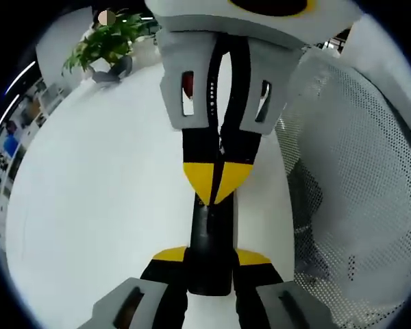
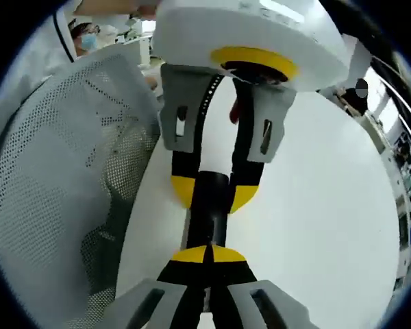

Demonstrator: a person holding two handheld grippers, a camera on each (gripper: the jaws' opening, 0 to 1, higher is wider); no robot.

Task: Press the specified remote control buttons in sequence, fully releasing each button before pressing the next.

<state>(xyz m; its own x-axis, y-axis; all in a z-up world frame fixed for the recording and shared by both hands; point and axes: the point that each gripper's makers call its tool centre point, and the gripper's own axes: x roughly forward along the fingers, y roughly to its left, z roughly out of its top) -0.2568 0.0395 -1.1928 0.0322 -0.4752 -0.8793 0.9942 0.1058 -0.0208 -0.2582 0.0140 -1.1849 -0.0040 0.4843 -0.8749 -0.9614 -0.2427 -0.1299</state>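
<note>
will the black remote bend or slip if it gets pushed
Probably stiff: the remote looks like a straight, hard bar. Its smooth black surface might slip or pivot, since the left gripper pinches it between two narrow tips.

Remote control point(image 1: 209, 240): above the bench point(image 1: 96, 205), between the left gripper point(image 1: 209, 271) at its 6 o'clock end and the right gripper point(image 1: 216, 195) at its 12 o'clock end. Potted plant point(image 1: 109, 44): on the bench, at 11 o'clock. Mesh chair point(image 1: 356, 192): beside the bench, at 3 o'clock.
</note>
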